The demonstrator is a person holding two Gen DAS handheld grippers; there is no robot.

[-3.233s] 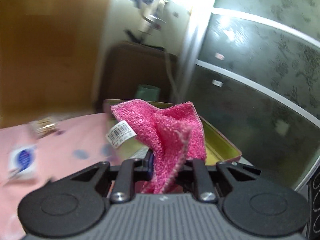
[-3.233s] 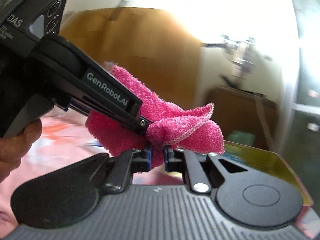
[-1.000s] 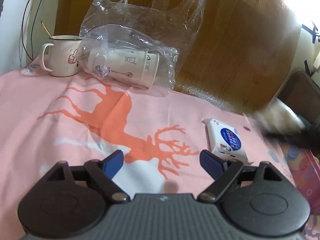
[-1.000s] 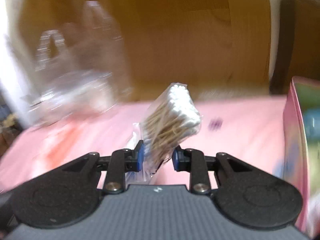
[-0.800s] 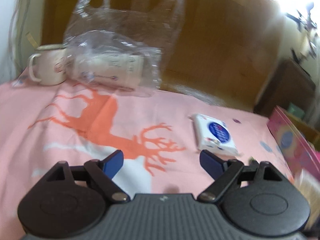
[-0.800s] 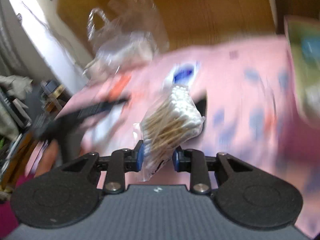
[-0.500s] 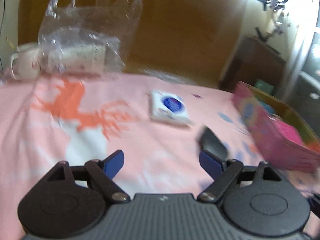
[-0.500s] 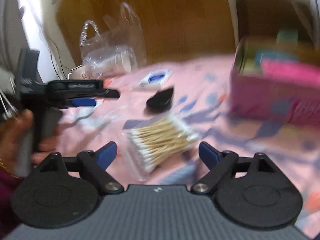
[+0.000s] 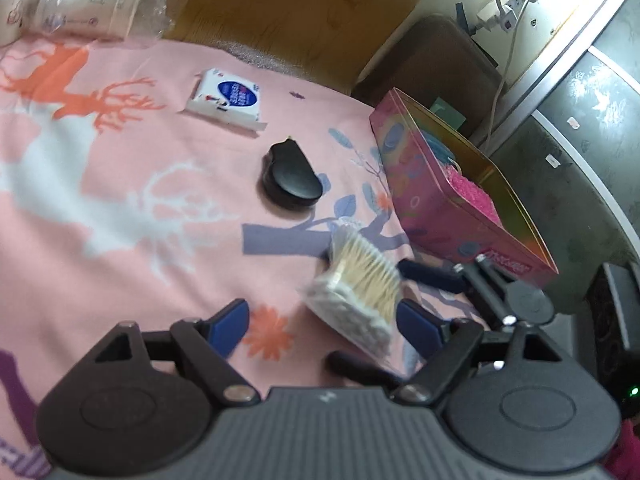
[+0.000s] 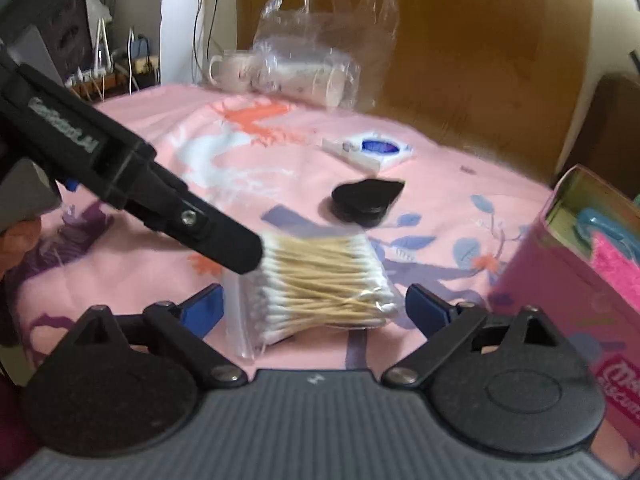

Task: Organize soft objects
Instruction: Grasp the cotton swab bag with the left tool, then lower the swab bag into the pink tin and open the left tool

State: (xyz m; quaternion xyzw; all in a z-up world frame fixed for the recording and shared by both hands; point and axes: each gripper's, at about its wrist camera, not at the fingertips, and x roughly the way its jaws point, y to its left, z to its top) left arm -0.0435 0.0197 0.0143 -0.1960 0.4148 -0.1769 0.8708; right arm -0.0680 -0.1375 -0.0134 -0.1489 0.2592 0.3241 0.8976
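Note:
A clear bag of cotton swabs (image 10: pixel 320 284) lies on the pink deer-print cloth (image 10: pixel 224 168), also in the left wrist view (image 9: pixel 356 292). My right gripper (image 10: pixel 314 306) is open with the bag between its blue pads, untouched. My left gripper (image 9: pixel 324 322) is open; the bag lies by its right pad (image 9: pixel 416 326). In the right wrist view, one left fingertip (image 10: pixel 240 254) reaches the swabs' left end. A pink box (image 9: pixel 452 196) at the right holds the pink towel (image 9: pixel 476 202).
A black teardrop-shaped case (image 9: pixel 292 178) and a white wet-wipe pack (image 9: pixel 226 98) lie farther back on the cloth. A plastic bag with paper cups (image 10: pixel 316 64) and a mug (image 10: pixel 230 70) stand at the far edge by a wooden panel.
The right gripper let go of the cotton swab bag, which now lies on the cloth. The left gripper swung right and down until its fingers are around the bag. Earlier, both held the pink towel.

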